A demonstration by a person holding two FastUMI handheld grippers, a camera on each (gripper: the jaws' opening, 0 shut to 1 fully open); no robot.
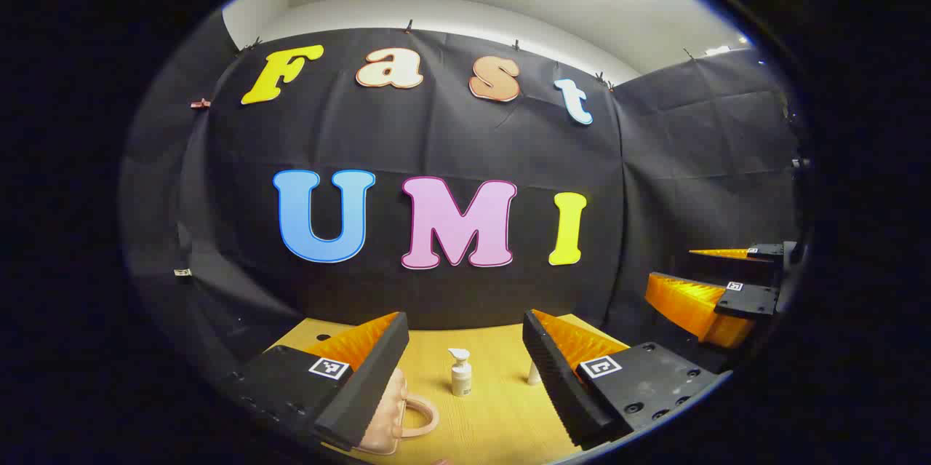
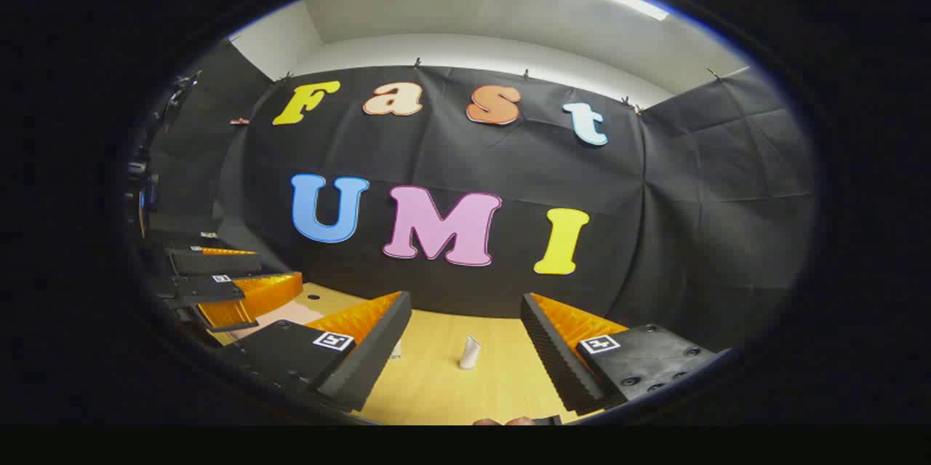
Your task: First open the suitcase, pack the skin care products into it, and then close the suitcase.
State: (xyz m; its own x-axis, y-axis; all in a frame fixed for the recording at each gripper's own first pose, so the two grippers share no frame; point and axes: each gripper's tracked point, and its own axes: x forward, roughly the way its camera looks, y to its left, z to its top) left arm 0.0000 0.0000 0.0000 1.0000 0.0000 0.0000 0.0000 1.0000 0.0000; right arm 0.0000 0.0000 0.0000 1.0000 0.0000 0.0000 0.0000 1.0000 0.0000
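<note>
— Where's the small pink suitcase with the loop handle [image 1: 396, 414]?

— Low in the left gripper view, on the pale wooden table [image 1: 502, 421], mostly hidden behind the left gripper [image 1: 465, 378]'s finger – lid state unclear.

— And the products?

— A white pump bottle [image 1: 460, 372] stands upright beside it; a small white tube [image 2: 470, 353] stands tilted farther along, half cut off in the left gripper view.

— The tools?

— Both the left one and the right gripper [image 2: 465, 359] are spread wide, holding nothing, above the table.
</note>
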